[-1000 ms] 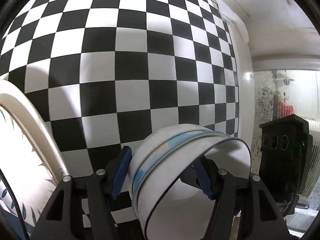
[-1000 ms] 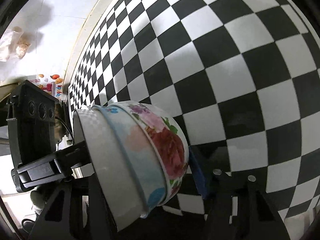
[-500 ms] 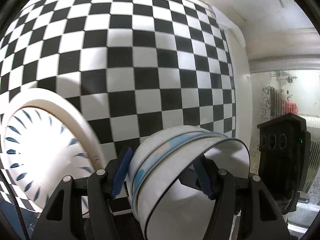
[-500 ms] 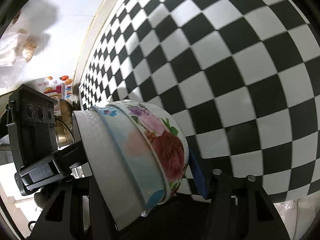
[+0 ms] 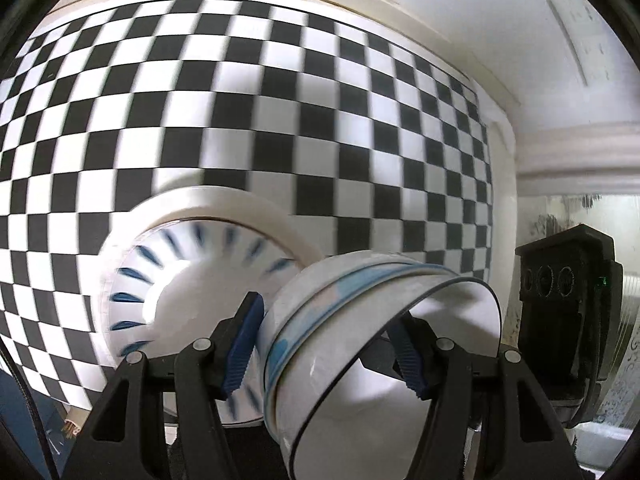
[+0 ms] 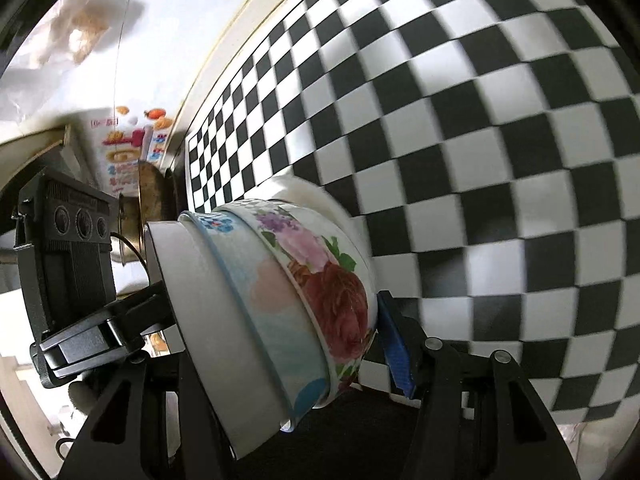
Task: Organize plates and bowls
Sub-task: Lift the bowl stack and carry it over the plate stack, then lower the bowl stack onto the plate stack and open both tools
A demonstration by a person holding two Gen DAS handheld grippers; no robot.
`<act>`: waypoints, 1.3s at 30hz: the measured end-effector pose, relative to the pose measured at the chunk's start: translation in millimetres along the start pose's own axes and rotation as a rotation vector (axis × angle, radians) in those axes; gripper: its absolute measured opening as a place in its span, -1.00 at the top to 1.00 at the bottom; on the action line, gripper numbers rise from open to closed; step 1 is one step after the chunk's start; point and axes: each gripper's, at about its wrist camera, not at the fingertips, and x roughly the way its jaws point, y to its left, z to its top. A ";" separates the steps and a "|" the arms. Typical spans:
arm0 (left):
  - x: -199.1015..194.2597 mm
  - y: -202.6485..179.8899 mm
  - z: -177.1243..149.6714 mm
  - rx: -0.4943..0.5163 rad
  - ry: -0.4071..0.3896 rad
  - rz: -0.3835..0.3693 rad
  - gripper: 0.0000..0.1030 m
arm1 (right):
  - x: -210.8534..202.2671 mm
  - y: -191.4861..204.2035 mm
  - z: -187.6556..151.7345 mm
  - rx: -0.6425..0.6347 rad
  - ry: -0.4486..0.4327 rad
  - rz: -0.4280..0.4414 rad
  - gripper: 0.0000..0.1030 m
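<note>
Both grippers hold one stack of nested bowls. In the left wrist view the stack (image 5: 360, 344) sits between the blue pads of my left gripper (image 5: 324, 344), the white inner bowl open toward the camera. In the right wrist view the stack (image 6: 280, 304) shows a white bowl, a pale blue bowl and a flowered outer bowl, gripped by my right gripper (image 6: 288, 344). A white plate with blue dashes (image 5: 188, 280) lies on the checkered table (image 5: 200, 120), just left of and behind the stack. Its rim (image 6: 312, 196) peeks out behind the stack.
The other gripper's black body shows at the right of the left view (image 5: 568, 312) and at the left of the right view (image 6: 64, 264). A white wall (image 5: 480, 20) borders the table. A metal pot (image 6: 148, 208) and colourful packaging (image 6: 128, 148) stand at the table's far end.
The stack and both grippers have moved toward the blue-dashed plate, which has shifted from the left edge of the left view to its centre. The grip on the bowls is unchanged.
</note>
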 end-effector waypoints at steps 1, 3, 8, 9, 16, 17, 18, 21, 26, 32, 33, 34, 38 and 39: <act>-1.7 5.0 0.6 -0.008 -0.003 0.001 -0.15 | 7.1 6.2 1.7 -0.009 0.010 -0.002 -0.14; -5.3 18.9 1.9 -0.025 -0.006 0.003 -0.15 | 22.3 16.4 5.5 -0.024 0.027 -0.006 -0.14; -6.5 49.4 5.1 -0.064 -0.006 0.006 -0.15 | 54.0 34.1 12.3 -0.044 0.067 -0.013 -0.14; -5.7 55.5 5.3 -0.073 -0.004 0.005 -0.15 | 58.4 35.8 13.2 -0.047 0.073 -0.015 -0.14; 1.4 82.4 6.4 -0.112 0.012 -0.002 -0.15 | 91.6 45.0 18.9 -0.059 0.112 -0.044 -0.14; 2.2 85.4 6.5 -0.116 0.014 -0.003 -0.15 | 95.7 46.1 19.5 -0.058 0.115 -0.048 -0.14; 2.5 87.2 6.6 -0.118 0.015 -0.005 -0.15 | 99.9 47.6 20.7 -0.058 0.117 -0.051 -0.14; 3.4 92.9 7.0 -0.120 0.015 -0.013 -0.15 | 106.5 50.1 22.3 -0.064 0.121 -0.062 -0.14; 4.1 97.2 7.4 -0.126 0.020 -0.023 -0.15 | 112.3 53.7 23.3 -0.064 0.123 -0.077 -0.14; 5.8 100.4 7.3 -0.126 0.027 -0.032 -0.15 | 114.0 52.7 23.2 -0.060 0.123 -0.089 -0.14; 6.2 101.1 7.2 -0.127 0.029 -0.033 -0.15 | 114.5 52.3 23.1 -0.059 0.123 -0.091 -0.14; 6.4 102.1 7.2 -0.128 0.030 -0.034 -0.15 | 115.0 51.8 23.0 -0.058 0.123 -0.094 -0.14; 6.6 102.7 6.2 -0.130 0.030 -0.034 -0.15 | 116.4 52.5 22.1 -0.057 0.120 -0.093 -0.13; 6.4 102.4 6.3 -0.129 0.030 -0.033 -0.15 | 116.1 52.6 22.4 -0.055 0.119 -0.093 -0.13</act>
